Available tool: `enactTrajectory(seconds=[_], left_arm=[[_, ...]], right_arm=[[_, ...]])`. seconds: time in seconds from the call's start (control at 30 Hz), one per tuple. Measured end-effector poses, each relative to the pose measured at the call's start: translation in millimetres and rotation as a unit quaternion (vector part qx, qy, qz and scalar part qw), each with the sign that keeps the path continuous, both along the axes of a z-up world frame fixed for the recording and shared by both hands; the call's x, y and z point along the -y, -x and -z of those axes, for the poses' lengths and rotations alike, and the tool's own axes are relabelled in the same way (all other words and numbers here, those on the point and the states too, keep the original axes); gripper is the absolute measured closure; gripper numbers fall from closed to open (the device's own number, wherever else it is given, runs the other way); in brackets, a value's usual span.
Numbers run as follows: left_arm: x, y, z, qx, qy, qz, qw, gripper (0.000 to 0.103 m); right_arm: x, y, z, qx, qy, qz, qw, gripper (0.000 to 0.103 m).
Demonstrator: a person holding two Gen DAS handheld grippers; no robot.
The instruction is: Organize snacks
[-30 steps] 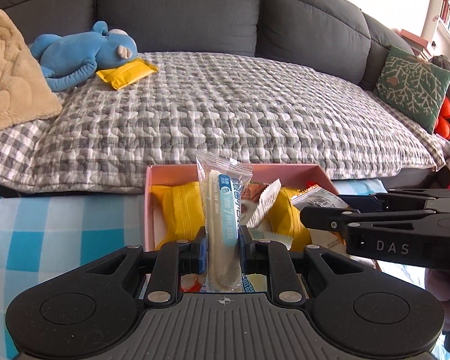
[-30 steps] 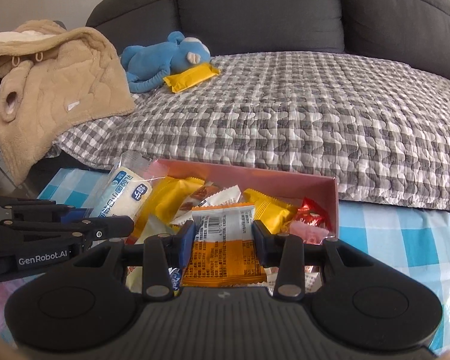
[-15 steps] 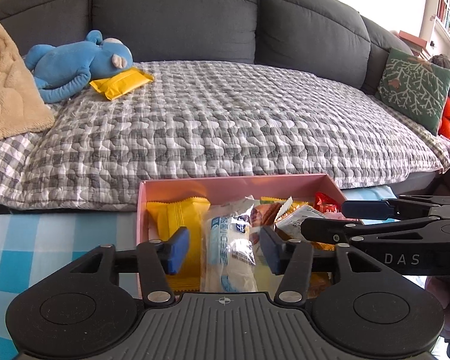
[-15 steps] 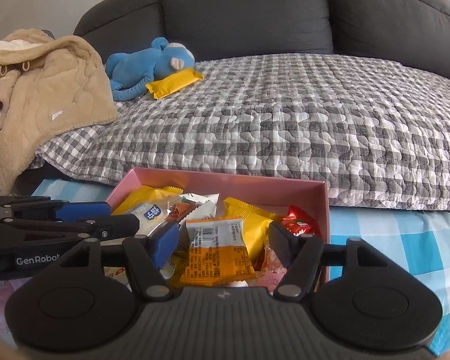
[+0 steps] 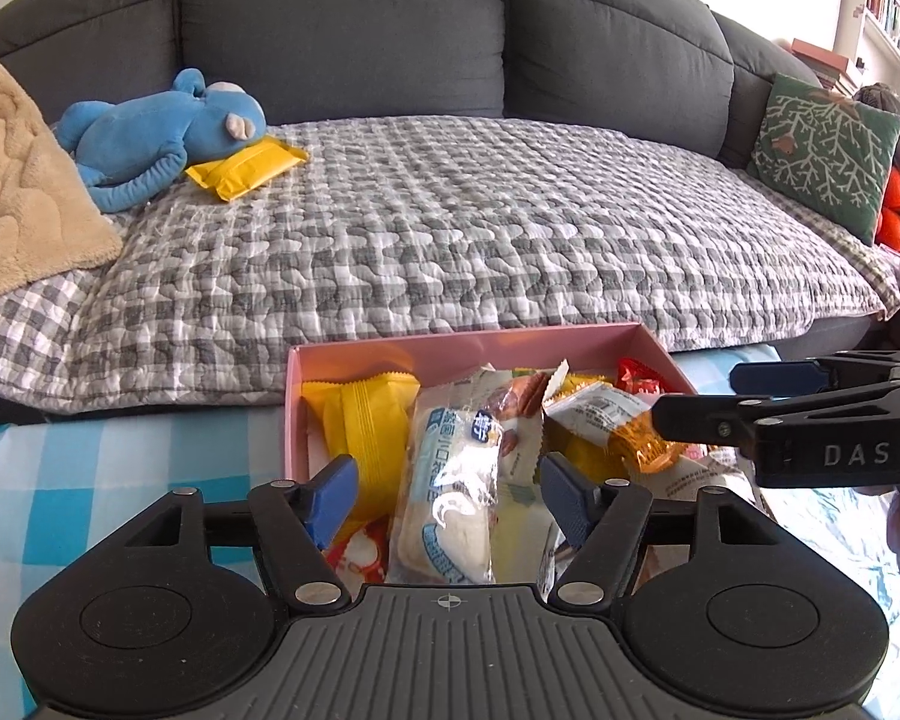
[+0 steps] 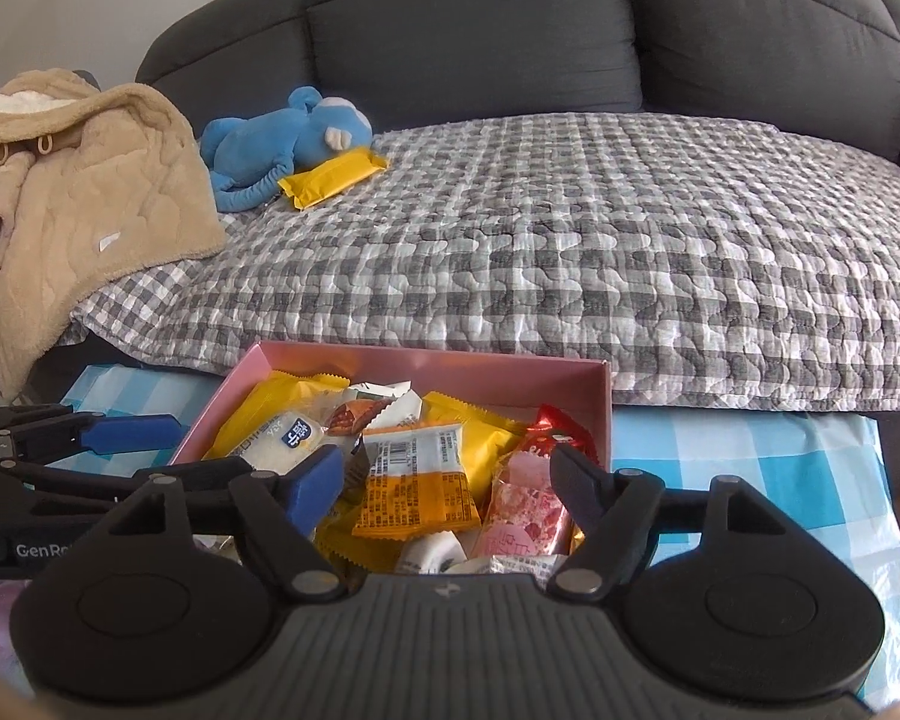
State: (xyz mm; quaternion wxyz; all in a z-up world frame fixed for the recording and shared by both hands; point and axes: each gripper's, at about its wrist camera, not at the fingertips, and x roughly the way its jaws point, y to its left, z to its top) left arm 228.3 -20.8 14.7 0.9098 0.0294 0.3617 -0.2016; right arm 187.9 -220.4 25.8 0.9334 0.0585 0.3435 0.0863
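Pink cardboard box point(image 5: 642, 336) stands on my blue-checked tabletop point(image 5: 90, 468), against the sofa front, full of wrapped snacks. My left gripper point(image 5: 447, 495) has just been opening; its fingers stand wide, clear of the white-and-blue packet point(image 5: 453, 480) lying between them in the box. My right gripper point(image 6: 450, 477) has likewise just opened, fingers wide and off the orange-and-white packet point(image 6: 417, 483). One yellow packet point(image 5: 246, 168) remains on the sofa quilt point(image 5: 480, 228), touching a blue plush toy point(image 5: 162, 126).
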Motion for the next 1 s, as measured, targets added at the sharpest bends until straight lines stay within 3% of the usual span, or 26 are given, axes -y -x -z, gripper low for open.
enactTrajectory(seconds=[0.23,0.67,1.0], left_arm=[[-12.3,23.0,-13.6,-0.001,-0.007,-0.014,0.9999,0.021],[-30.4,83.5,-30.9,-0.022,-0.013,-0.038,0.999,0.01],[-40.4,135.2,-17.8,-0.066,-0.022,-0.074,0.9949,0.006]], right_arm=[[5.9,21.0,-11.3,-0.002,0.007,0.002,1.0,0.022],[6.3,73.5,-20.2,-0.02,0.005,0.019,1.0,0.014],[-2.2,121.5,-22.2,-0.032,-0.007,0.025,0.999,0.008]])
